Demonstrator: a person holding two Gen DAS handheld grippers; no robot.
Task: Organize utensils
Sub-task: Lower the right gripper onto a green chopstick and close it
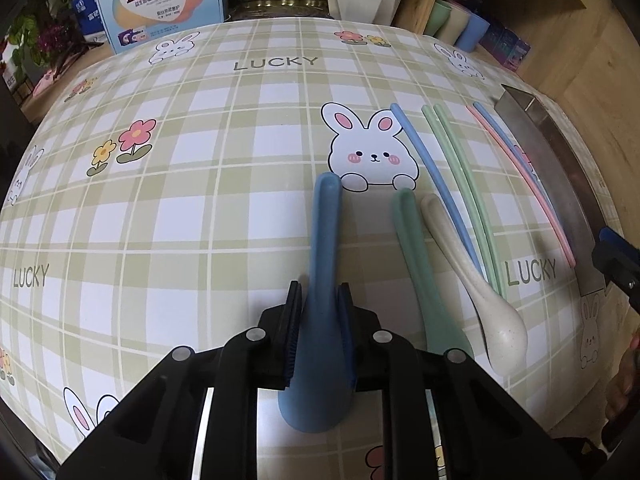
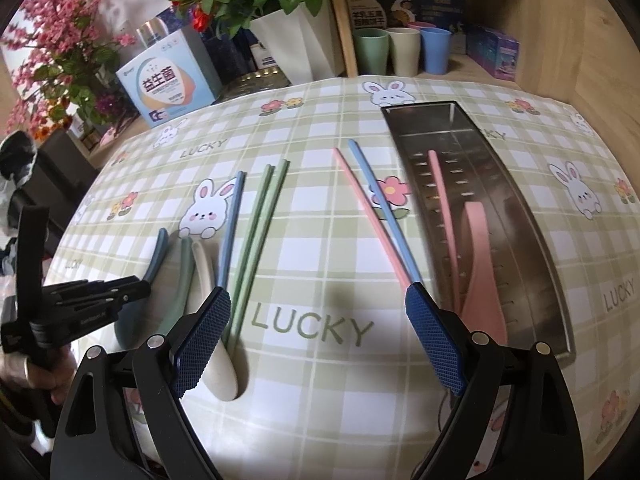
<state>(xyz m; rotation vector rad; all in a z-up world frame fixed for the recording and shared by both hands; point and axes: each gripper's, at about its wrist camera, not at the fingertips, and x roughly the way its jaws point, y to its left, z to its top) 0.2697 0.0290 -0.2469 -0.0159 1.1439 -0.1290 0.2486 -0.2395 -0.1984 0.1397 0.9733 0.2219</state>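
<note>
1. At the far left of the right wrist view, our left gripper (image 2: 132, 294) has its jaws closed on the blue spoon (image 1: 322, 280), gripping the neck where handle meets bowl; we cannot tell whether the spoon is lifted off the tabletop (image 2: 320, 380) or resting on it.
2. Just right of it, the green spoon (image 1: 424, 276) and the cream spoon (image 1: 476, 284) lie side by side, unsorted.
3. Next come a lone blue chopstick (image 2: 230, 224) and the green chopstick pair (image 2: 260, 224), both loose.
4. In mid-frame, the pink-and-blue chopstick pair (image 2: 376, 216) also waits; our right gripper (image 2: 316, 340) hovers with jaws wide apart and empty.
5. At right, the steel tray (image 2: 536, 240) holds a pink spoon (image 2: 482, 264) and one pink chopstick (image 2: 442, 208).
6. We judge the sorting barely begun: two pieces in, the rest outside.
</note>
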